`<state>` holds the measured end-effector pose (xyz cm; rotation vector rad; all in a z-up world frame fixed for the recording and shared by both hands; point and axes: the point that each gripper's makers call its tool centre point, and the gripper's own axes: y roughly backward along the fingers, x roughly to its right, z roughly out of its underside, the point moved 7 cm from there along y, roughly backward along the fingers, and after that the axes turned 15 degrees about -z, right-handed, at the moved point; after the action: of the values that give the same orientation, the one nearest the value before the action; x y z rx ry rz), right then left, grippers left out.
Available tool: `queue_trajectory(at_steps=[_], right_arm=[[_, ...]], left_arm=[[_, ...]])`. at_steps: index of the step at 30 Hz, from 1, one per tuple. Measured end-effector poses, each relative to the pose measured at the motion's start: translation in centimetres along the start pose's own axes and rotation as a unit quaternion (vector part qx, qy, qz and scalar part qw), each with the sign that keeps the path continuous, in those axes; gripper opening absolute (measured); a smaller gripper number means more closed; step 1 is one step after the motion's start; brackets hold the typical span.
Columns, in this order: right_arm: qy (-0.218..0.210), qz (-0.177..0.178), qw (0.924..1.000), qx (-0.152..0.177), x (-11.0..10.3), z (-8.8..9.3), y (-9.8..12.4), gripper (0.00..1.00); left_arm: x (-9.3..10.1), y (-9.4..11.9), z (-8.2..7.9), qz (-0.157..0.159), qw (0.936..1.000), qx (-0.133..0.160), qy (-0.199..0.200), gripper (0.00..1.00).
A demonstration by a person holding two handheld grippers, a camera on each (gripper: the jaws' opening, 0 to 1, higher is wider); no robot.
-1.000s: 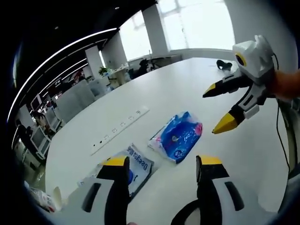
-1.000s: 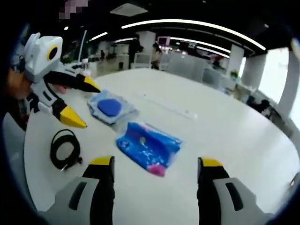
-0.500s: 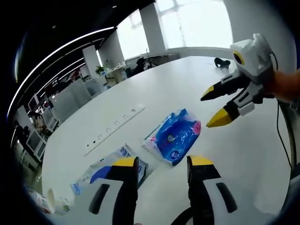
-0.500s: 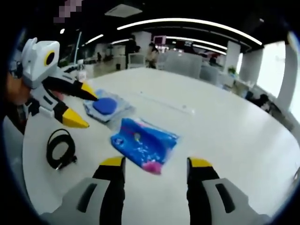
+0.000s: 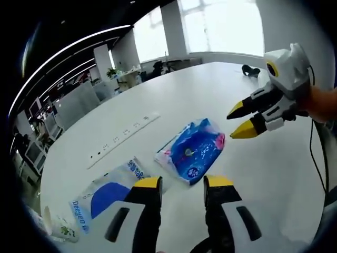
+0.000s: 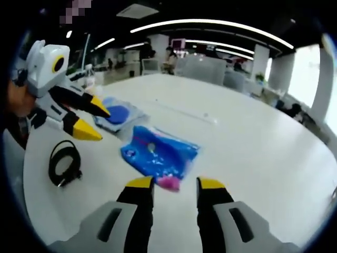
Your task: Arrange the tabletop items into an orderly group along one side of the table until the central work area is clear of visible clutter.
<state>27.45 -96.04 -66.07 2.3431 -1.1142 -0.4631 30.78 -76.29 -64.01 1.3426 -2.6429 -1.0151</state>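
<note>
White table, both grippers held above it. Left gripper: jaws narrowed to a slim gap with nothing between them, tips hovering just short of the blue and pink packet. Right gripper: jaws likewise nearly together and empty, tips just short of the pink end of the same packet. Packet lies flat near mid-table, crinkled, apart from both sets of tips as far as the fisheye allows judging. Second flat pack, clear wrap with a blue oval and blue lettering, lies beside the left gripper's left jaw; in the right gripper view it sits just beyond the blue and pink packet. Coiled black cable rests near the table edge, under the left gripper's yellow tips. White power strip runs along the table past the packs. Small dark object at the far end.
</note>
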Motion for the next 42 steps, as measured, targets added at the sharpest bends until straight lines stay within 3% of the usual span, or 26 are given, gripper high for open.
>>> queue_trajectory(at_steps=[11,23,30,42], right_arm=[[-0.022,-0.003,0.9997,0.003,0.8,0.4,-0.7,0.16],[-0.041,-0.007,0.9991,-0.001,1.1,1.0,-1.7,0.13],[-0.057,-0.011,0.9983,0.005,1.2,1.2,-2.2,0.11],[-0.059,0.001,0.9982,0.008,1.5,1.7,-2.5,0.01]], left_arm=[[0.6,-1.5,0.5,0.004,0.9999,-0.015,0.004,0.27],[1.4,-2.8,1.2,0.009,0.9994,-0.031,0.012,0.22],[1.4,-3.7,1.4,0.004,0.9988,-0.039,0.03,0.12],[1.5,-4.3,1.9,-0.009,0.998,-0.041,0.047,0.04]])
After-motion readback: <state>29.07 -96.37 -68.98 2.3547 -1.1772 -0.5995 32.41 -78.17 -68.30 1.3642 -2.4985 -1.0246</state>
